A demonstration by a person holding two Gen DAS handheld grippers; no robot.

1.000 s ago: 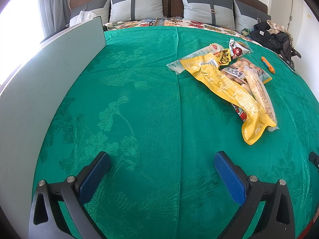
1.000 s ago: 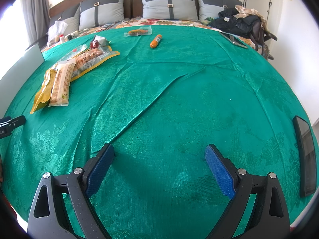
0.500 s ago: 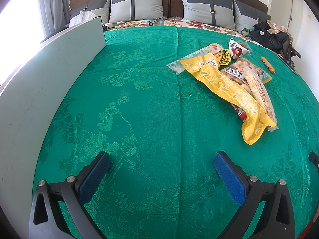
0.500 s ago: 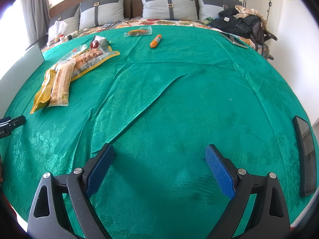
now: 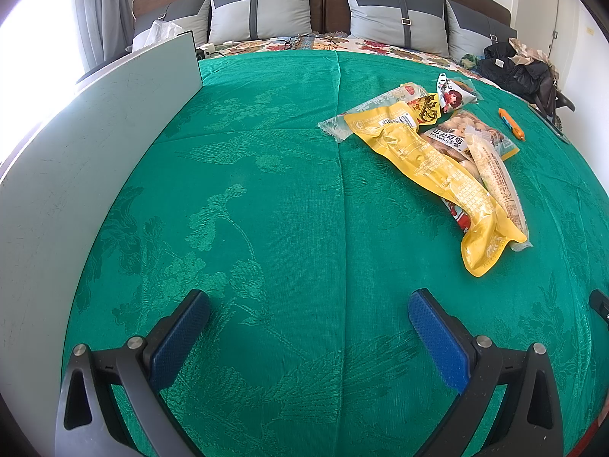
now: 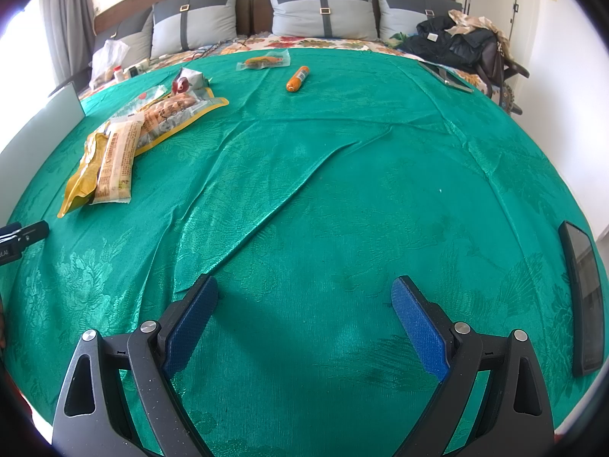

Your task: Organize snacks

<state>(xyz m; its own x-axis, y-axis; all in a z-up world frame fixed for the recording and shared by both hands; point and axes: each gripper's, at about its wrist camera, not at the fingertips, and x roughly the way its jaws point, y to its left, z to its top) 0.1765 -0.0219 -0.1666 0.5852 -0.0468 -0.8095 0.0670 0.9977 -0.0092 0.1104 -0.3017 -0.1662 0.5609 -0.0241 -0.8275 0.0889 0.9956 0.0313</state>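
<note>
Two empty claws hovering wide open over a green bedspread.

The left claw (image 5: pixel 308 327) and right claw (image 6: pixel 304 314) are both gaping, gripping nothing. A heap of snack packets (image 5: pixel 437 152) is lying ahead, right of the left claw; an orange sausage stick (image 6: pixel 297 79) and a clear packet (image 6: pixel 263 62) are lying well apart, nearer the pillows (image 6: pixel 323 9).

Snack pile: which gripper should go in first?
Probably left. The snack pile lies just ahead-right of the open left gripper. From the open right gripper it sits far off to the left.
</note>
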